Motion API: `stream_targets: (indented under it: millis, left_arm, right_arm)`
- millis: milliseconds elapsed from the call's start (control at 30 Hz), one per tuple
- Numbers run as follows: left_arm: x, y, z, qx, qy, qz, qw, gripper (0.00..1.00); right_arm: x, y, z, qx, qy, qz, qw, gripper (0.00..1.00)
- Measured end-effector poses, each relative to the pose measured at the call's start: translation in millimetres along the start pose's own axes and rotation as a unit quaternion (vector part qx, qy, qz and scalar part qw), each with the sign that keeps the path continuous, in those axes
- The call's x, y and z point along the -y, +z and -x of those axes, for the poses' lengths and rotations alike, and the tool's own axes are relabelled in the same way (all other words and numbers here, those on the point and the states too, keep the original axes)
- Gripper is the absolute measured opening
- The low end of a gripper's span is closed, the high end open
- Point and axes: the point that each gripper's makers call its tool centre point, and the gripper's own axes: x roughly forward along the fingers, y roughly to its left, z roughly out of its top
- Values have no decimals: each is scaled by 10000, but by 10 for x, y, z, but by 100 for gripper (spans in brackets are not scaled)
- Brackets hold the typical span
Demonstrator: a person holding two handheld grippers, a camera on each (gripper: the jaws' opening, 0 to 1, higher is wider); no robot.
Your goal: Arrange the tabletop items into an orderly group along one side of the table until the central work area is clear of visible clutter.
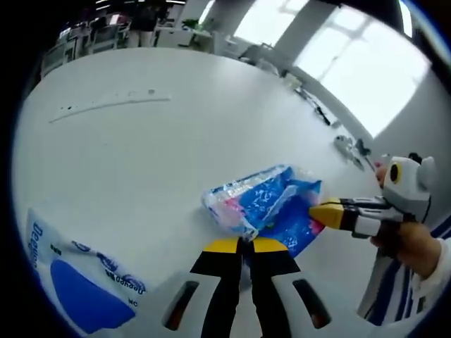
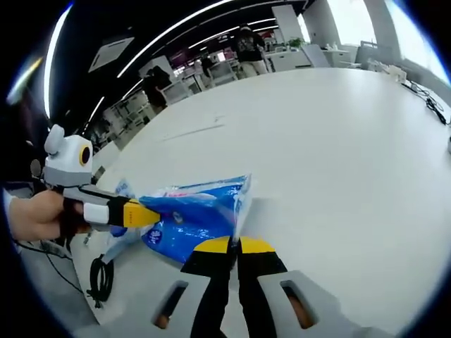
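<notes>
A blue plastic packet [image 1: 271, 204] with white and pink print lies on the white table [image 1: 141, 155]. In the left gripper view my left gripper [image 1: 240, 245] is shut on the packet's near edge. My right gripper [image 1: 321, 213] comes in from the right with a hand behind it, its yellow tips at the packet's other end. In the right gripper view the same packet [image 2: 194, 215] stretches between my right gripper [image 2: 237, 245], shut on its edge, and my left gripper [image 2: 144, 214], which a hand holds at the left.
A white and blue pack [image 1: 77, 282] lies near the table's edge at lower left. A long thin pale strip [image 1: 106, 104] lies farther out on the table. Cables [image 1: 317, 109] and small items [image 1: 350, 148] sit along the far right edge. A black cable coil [image 2: 101, 278] hangs below the table edge.
</notes>
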Motion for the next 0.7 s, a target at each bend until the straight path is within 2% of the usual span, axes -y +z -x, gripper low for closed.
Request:
stream_targets:
  millis: [700]
  left_arm:
    - [-78,-62,-157,-80,46,69,9999,0]
  right_arm:
    - [121,-121,-149,-155,48,-80,9998,0]
